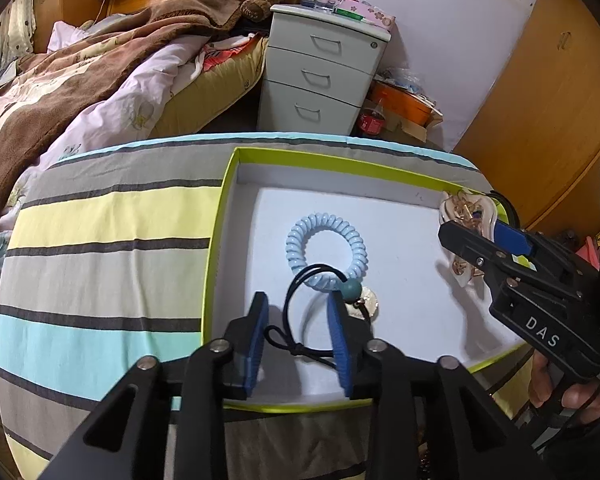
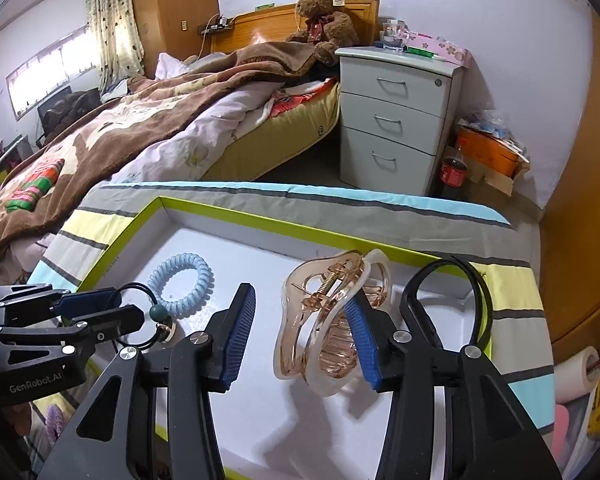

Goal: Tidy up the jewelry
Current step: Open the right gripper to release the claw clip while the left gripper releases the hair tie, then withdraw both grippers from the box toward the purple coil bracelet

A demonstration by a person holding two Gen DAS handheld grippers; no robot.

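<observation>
Two grippers work over a shallow white tray [image 1: 236,168] with a lime rim, set on a striped cloth [image 1: 100,240]. Left gripper [image 1: 298,336] stands partly open, pads apart, straddling a black cord hair tie [image 1: 296,312] with a teal bead [image 1: 351,290] that lies on the tray floor, loose, overlapping a pale blue spiral hair tie [image 1: 326,252]. Right gripper [image 2: 300,336] is partly open too; a clear pinkish claw clip [image 2: 324,320] sits between its pads, leaning on the right pad, possibly just touching, left pad clear. Black band [image 2: 448,304] rests at the tray's right edge.
</observation>
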